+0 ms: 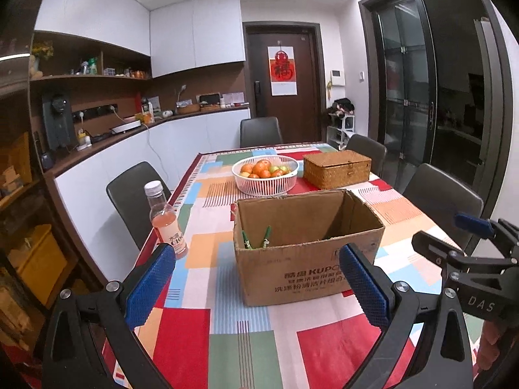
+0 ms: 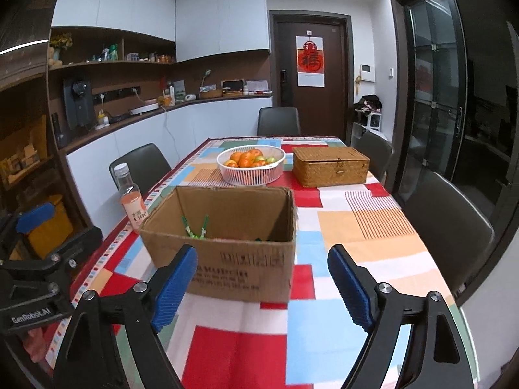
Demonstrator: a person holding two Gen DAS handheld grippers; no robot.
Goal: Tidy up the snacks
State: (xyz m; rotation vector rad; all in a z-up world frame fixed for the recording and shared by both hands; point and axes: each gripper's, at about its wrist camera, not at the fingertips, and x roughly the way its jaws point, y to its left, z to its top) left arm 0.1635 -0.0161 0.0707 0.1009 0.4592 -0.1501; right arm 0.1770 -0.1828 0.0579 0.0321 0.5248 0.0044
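**Left wrist view: both tools released, box waiting dead ahead**

Left wrist view first: left tool (image 1: 256, 278) spread wide, nothing between the blue pads, hovering over the near edge of the worktop (image 1: 240, 340). Straight ahead of it, close, an open cardboard box (image 1: 305, 259), top flaps gone or folded, mouth up; probably set there as the collecting bin. Inside, toward its left wall, green clip-like pieces (image 1: 258, 238); too small to name for certain. Ahead and left of the tool, a bottle of pink drink (image 1: 167, 223), upright near the worktop's edge, apart from the box, likely the next thing to go in. Beyond the box, a white basket of fruit (image 1: 264, 175) and, to its right, a closed woven box (image 1: 337, 168), both well clear.

Right wrist view: right tool (image 2: 262, 285) likewise released, empty, aimed at the same box from slightly to the right. Nothing gripped by either; judged an early or between-items pause. Bottle tall and narrow, so easily tipped if nudged.
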